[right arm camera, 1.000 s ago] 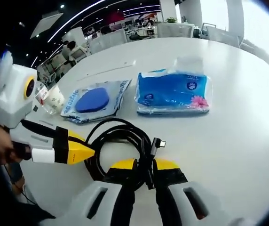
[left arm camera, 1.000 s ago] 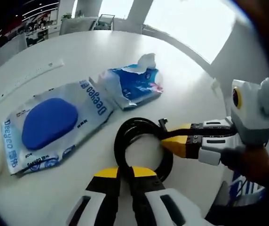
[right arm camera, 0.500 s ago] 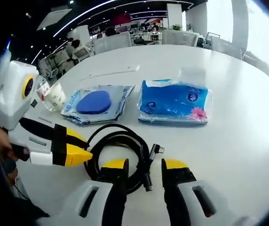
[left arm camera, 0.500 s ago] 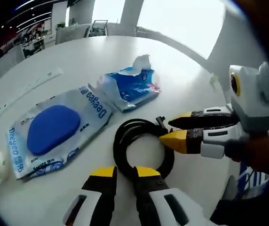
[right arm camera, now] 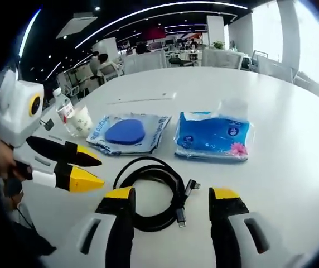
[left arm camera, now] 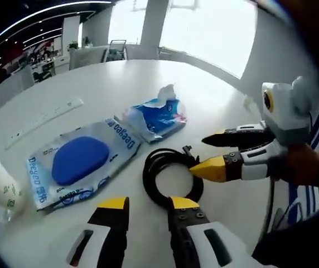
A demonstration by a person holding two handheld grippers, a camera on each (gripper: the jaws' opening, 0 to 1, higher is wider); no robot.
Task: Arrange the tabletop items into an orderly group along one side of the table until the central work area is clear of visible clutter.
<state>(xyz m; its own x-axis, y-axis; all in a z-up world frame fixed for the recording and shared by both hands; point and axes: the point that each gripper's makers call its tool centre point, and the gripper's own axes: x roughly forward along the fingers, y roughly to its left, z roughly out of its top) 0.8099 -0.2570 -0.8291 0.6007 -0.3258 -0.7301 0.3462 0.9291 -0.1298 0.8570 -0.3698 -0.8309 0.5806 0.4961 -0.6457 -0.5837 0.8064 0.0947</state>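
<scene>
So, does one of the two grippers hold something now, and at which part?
Nothing is held. The left gripper and the right gripper are both open, and the coiled black cable lies free on the table.

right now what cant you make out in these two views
- Bottle: right gripper view, too small and partly behind the cup; label unreadable.
- Cup: left gripper view, cut off by the edge.
- Cable: near loop partly hidden by the right gripper, jaws open.
- Wipes pack: small print blurred.
</scene>
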